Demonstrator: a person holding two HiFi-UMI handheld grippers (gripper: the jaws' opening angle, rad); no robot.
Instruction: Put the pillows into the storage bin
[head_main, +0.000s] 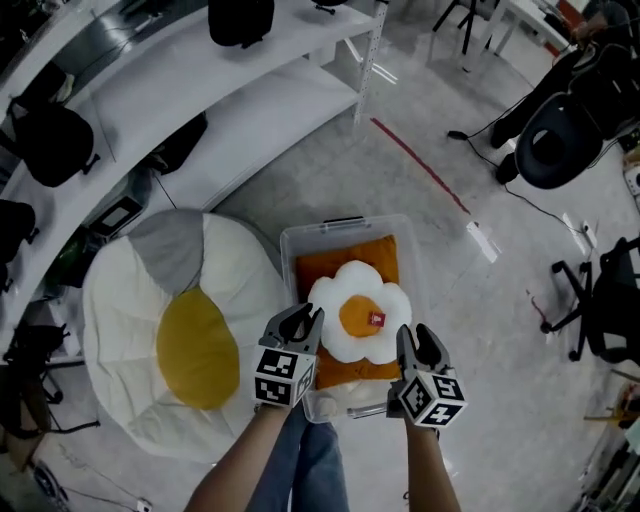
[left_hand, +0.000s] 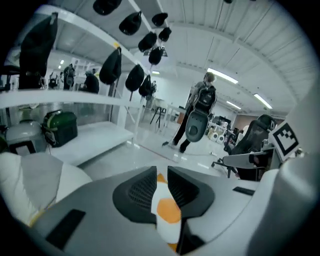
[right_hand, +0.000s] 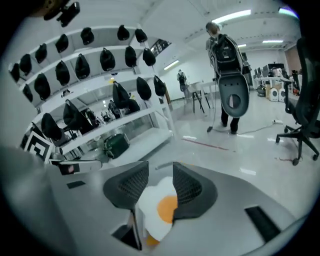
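Bin (head_main: 287, 260) sits on the floor at frame centre, lid off. 2 pillows are inside: the orange pillow (head_main: 345, 252) lies flat and fills it nearly wall to wall, and the egg pillow (head_main: 345, 335) lies on top toward the 6 o'clock end, its 3 o'clock lobe close to the bin wall.

2 tongs hang at the bin's 6 o'clock rim. Left tongs (head_main: 305, 318) (left_hand: 161, 172) show a narrow slot between the pads with nothing gripped; the egg pillow (left_hand: 167, 210) only shows through the slot, lying below. Right tongs (right_hand: 161, 167) (head_main: 417, 338) are parted wider and are also empty, with the egg pillow (right_hand: 155, 205) seen below through the gap.

Room: at 9 o'clock, 1 big egg cushion (head_main: 130, 300) sits just beside the bin wall, so that side is tight. At 10–12 o'clock is a shelf rack (head_main: 250, 90) w/ several black bags. Floor (head_main: 450, 300) is open from 12 to 3 o'clock, crossed by 1 red line (head_main: 420, 165). 2 chairs stand well apart from the bin, one at 2 o'clock (head_main: 560, 145) and one at 3 o'clock (head_main: 610, 310). In the left gripper view, 1 person (left_hand: 200, 115) stands far off.
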